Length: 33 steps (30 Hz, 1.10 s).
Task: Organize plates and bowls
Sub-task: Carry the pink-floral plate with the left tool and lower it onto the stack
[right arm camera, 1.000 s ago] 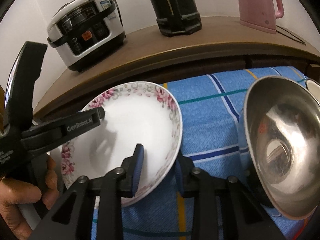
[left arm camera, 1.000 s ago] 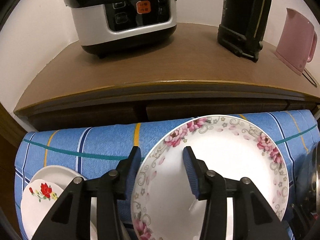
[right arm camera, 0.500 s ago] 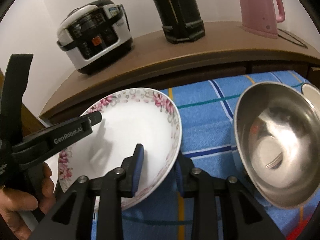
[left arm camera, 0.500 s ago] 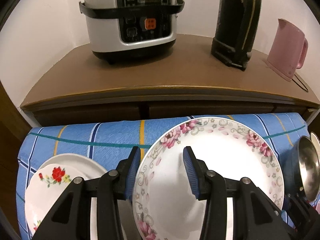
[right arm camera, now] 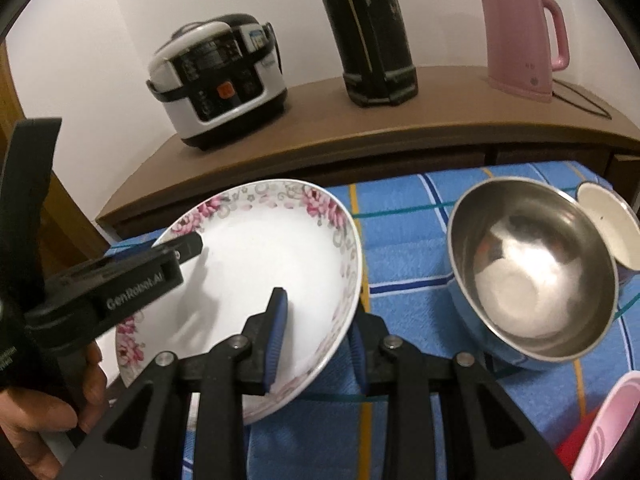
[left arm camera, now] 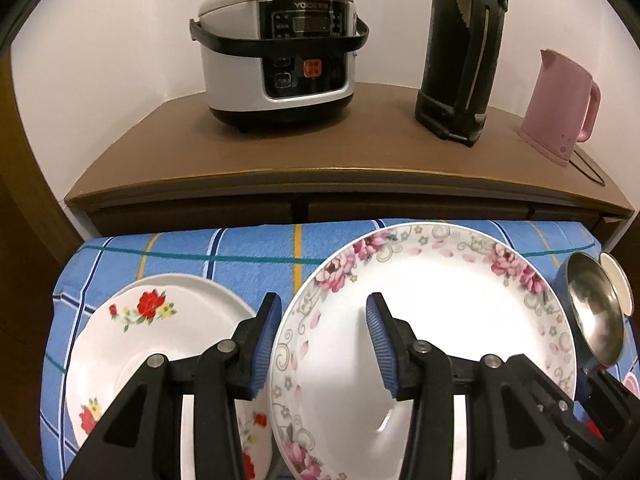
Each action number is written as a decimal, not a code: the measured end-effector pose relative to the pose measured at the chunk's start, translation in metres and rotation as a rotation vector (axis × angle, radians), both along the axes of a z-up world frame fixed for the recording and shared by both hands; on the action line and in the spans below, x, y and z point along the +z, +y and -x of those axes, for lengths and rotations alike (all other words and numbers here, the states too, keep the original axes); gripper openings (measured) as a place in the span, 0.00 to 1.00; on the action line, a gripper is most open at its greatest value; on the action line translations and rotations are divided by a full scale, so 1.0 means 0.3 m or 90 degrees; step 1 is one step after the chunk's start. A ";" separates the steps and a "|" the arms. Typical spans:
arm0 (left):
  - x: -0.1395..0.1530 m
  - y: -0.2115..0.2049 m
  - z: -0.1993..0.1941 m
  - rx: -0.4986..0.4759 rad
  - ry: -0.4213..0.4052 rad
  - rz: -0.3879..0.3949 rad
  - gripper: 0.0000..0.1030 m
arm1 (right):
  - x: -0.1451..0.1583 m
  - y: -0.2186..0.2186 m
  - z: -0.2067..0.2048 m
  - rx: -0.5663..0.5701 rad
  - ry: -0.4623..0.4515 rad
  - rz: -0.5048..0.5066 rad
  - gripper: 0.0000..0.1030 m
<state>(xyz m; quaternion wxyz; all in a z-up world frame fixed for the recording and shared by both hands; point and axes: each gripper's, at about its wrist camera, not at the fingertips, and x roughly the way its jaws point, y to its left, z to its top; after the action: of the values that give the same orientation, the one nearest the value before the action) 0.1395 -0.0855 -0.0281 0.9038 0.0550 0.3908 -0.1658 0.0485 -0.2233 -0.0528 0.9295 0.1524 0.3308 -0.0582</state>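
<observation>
A white deep plate with pink flowers on its rim hangs tilted above the blue checked cloth, held from both sides. My left gripper is shut on its left rim, one finger inside the plate and one outside. In the right wrist view my right gripper is shut on the same plate at its right rim, its outer finger partly hidden behind the plate. The left gripper's finger shows there on the far rim, with a person's hand below it. A white plate with red flowers lies on the cloth to the left.
A steel bowl with a blue outside sits on the cloth to the right, with a white bowl behind it and a pink container at the near right. On the brown sideboard stand a rice cooker, black flask and pink kettle.
Both grippers have risen and drawn back with the pink-flowered plate held between them. More of the red-flowered plate and the steel bowl has come into view.
</observation>
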 end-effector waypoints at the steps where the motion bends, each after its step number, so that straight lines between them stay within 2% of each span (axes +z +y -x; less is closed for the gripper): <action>1: 0.003 0.009 0.007 0.002 -0.001 0.002 0.45 | 0.007 0.006 0.007 0.001 -0.002 0.005 0.29; 20: 0.095 0.253 0.126 0.070 -0.046 0.011 0.45 | 0.065 0.196 0.052 0.068 -0.026 0.008 0.29; 33: 0.056 0.489 0.106 0.157 -0.037 0.007 0.45 | 0.033 0.407 -0.022 0.154 -0.024 0.019 0.29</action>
<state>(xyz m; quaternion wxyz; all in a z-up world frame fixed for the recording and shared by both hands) 0.1077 0.0613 -0.0113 0.9286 0.0066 0.3673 -0.0535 0.0550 -0.1011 -0.0428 0.9379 0.0987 0.3285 0.0526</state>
